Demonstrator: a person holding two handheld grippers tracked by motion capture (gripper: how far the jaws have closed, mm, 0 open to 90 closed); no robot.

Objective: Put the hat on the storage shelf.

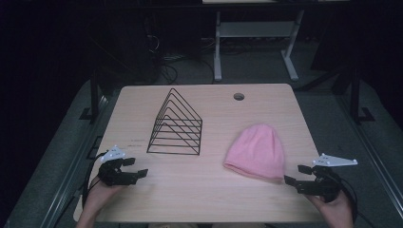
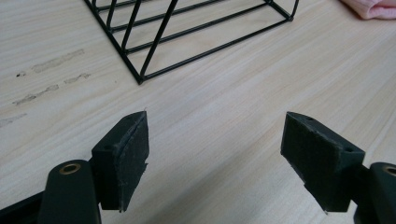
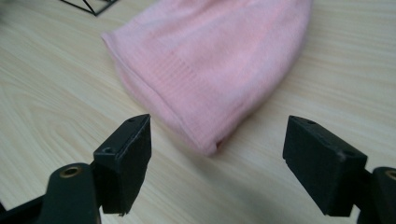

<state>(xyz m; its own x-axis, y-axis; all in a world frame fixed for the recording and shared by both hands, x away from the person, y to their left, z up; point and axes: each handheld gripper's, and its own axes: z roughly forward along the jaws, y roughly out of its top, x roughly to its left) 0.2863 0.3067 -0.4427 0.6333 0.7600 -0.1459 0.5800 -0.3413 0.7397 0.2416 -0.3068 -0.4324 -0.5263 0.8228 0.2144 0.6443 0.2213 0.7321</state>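
Lying flat on the surface [image 1: 199, 190], right of middle and near the front: one pink hat [image 1: 256, 151], rim toward the near edge, easy to pinch there. Just beside its near right corner, the right gripper [image 1: 292, 175], jaws wide apart and empty, aimed at the rim, likely ready to grab. At the near left, well apart from the hat, the left gripper [image 1: 137, 167], jaws also wide apart, holding nothing, aimed toward one black wire rack [image 1: 176, 124] standing upright left of middle. Counted: one hat, one rack, two grippers, one round hole [image 1: 238, 96] at the far edge.
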